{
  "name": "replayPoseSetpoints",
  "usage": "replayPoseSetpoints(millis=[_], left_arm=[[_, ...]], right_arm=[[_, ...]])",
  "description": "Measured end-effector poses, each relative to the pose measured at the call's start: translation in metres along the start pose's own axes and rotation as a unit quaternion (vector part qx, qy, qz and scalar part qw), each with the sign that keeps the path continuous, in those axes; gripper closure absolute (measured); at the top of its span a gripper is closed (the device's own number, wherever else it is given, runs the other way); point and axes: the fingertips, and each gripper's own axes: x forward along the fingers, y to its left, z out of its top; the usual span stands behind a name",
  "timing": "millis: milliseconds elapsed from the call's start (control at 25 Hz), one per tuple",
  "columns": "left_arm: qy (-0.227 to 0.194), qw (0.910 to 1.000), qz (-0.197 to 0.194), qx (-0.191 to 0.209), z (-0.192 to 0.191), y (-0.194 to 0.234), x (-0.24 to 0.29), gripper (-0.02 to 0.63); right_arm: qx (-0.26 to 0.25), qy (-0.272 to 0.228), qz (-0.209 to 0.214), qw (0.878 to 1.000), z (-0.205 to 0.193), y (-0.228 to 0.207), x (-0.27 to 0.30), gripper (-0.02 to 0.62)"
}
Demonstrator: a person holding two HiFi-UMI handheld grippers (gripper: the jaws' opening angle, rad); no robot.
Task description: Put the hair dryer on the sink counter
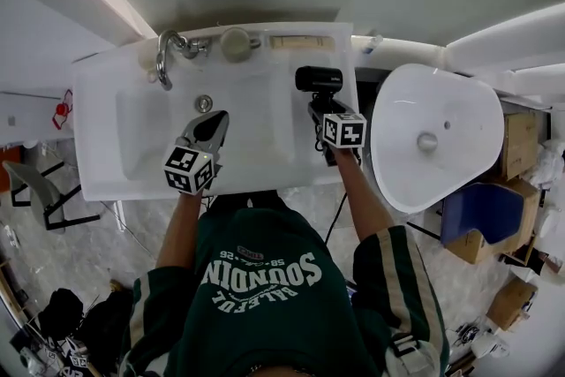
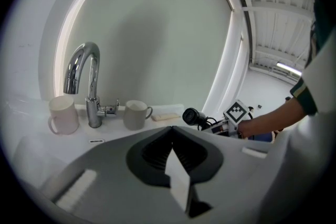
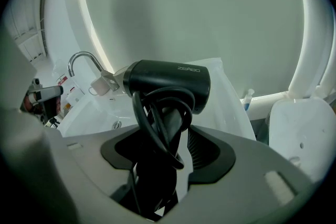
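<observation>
Right gripper view: hair dryer (image 3: 168, 78) clamped by its handle

I see my right gripper (image 3: 173, 147) closed on the black handle, the cord looped around that handle and pinched in with it. The barrel lies level above the jaws, nozzle end pointing toward 9 o'clock.

From the head view, the hair dryer sits over the right end of the white sink counter (image 1: 265, 168), roughly 3 o'clock from the drain (image 1: 204, 103). I cannot tell whether it touches the surface.

My left gripper (image 1: 214, 124) hangs over the basin at 6 o'clock of the drain. In its own view the jaws meet with nothing between them.

The chrome faucet (image 1: 168, 53) stands at 11 o'clock of the drain, with a mug (image 2: 136, 114) just beside it and another mug (image 2: 63, 114) on its far side.
</observation>
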Motion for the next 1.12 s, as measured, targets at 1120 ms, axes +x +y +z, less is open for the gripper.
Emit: replayPoseSetpoints(millis=[1120], left_arm=[[0.02, 0.9993, 0.021, -0.026, -0.018, 0.026, -0.018, 0.555]], right_arm=[[-0.035, 0.089, -0.087, 0.992, -0.007, -0.034, 0.05, 0.345]])
